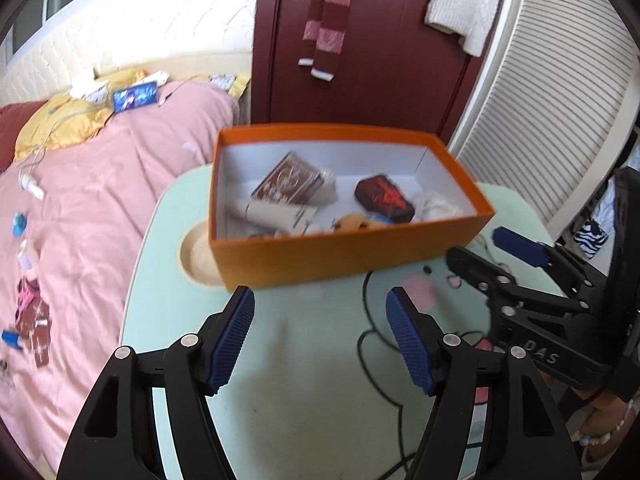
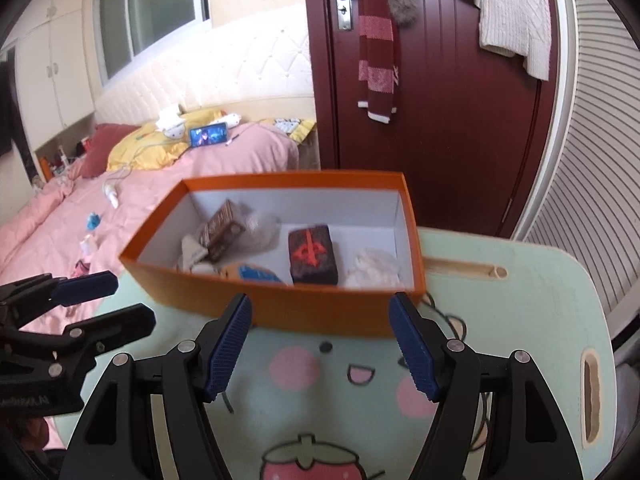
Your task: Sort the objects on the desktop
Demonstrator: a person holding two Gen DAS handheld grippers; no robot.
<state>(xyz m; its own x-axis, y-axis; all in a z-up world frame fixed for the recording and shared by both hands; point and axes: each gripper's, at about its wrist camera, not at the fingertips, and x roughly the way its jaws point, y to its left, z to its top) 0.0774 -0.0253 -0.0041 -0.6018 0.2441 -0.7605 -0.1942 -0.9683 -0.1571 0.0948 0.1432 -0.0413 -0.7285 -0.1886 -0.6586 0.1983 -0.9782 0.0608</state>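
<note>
Only right wrist view shows table's slot [image 2: 464,270] beside orange box [image 2: 320,312].

Both your grippers hang apart-jawed, nothing between the pads.

Your left gripper [image 1: 320,336] fills the lower middle of its own view, black arms rising from the bottom edge, blue ribbed pads [image 1: 234,340] facing each other across a wide gap; it shows again at the left edge of the right view, tilted sideways; your right gripper [image 2: 322,344] sits likewise in the lower middle of its view, pads parted and gripping nothing; it appears at the right edge of the left view, with your wrist [image 1: 608,428] at the lower right corner.
</note>
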